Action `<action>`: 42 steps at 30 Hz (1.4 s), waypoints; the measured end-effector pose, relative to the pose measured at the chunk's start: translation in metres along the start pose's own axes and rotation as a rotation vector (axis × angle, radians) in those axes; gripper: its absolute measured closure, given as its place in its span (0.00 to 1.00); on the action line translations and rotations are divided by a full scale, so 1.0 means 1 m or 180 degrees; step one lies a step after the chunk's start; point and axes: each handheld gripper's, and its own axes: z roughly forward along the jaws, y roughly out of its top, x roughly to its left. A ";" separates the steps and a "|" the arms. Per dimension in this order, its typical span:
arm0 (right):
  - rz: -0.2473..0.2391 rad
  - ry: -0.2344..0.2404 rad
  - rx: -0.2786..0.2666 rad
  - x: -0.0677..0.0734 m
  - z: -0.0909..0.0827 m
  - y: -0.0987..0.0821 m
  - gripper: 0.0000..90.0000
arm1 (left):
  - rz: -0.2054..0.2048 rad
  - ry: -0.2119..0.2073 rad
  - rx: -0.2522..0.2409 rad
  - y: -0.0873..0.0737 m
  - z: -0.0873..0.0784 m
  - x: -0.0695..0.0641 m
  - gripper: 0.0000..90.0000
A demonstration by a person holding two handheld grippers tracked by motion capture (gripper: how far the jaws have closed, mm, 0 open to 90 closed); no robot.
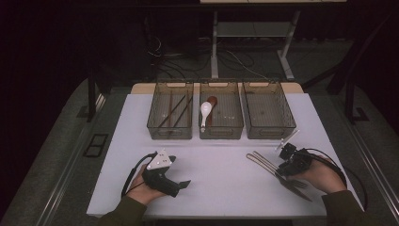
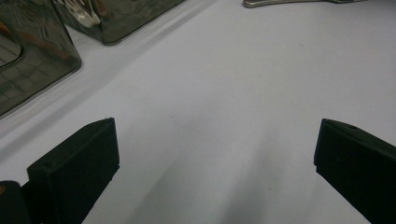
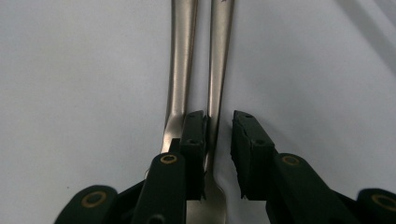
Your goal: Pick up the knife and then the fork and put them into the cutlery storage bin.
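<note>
Beside a second fork (image 3: 180,70), right gripper (image 3: 219,140) jaws straddle one fork (image 3: 218,60); left gripper (image 2: 215,154) jaws gape.

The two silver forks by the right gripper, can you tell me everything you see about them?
The two forks look like shiny, silvery metal with long, slim handles. They lie flat and side by side on the white table, near its right front edge, in front of the three bins. The right gripper is down over them, its narrowed jaws around one handle. Whether the pads press on it cannot be told.

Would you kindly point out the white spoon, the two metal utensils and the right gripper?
white spoon (image 1: 205,109), high view, bowl.
metal utensils (image 3: 180,70), right gripper view, left handle.
right gripper (image 3: 219,122), right gripper view, between its fingertips.
</note>
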 end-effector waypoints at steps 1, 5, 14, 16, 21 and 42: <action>-0.0011 -0.0009 0.0020 0.000 0.000 0.001 0.83 | -0.0002 0.0001 -0.0001 0.000 0.000 0.000 0.00; -0.0038 -0.0069 0.0129 0.003 0.001 0.006 0.84 | -0.0001 -0.0004 0.0013 0.000 0.000 0.000 0.00; -0.0036 -0.0116 0.0334 0.005 0.003 0.014 0.93 | -0.0001 -0.0005 0.0008 0.000 0.000 0.000 0.00; -0.0040 -0.0144 0.0342 0.005 0.003 0.015 0.94 | 0.0002 -0.0010 0.0007 0.000 0.000 0.000 0.00; -0.0004 -0.0081 0.0254 0.002 0.002 0.011 0.95 | 0.0005 -0.0012 0.0009 0.000 0.000 0.000 0.00; 0.0146 0.0050 -0.0443 -0.016 -0.014 -0.017 0.95 | 0.0000 -0.0040 -0.0016 0.000 0.000 0.000 0.00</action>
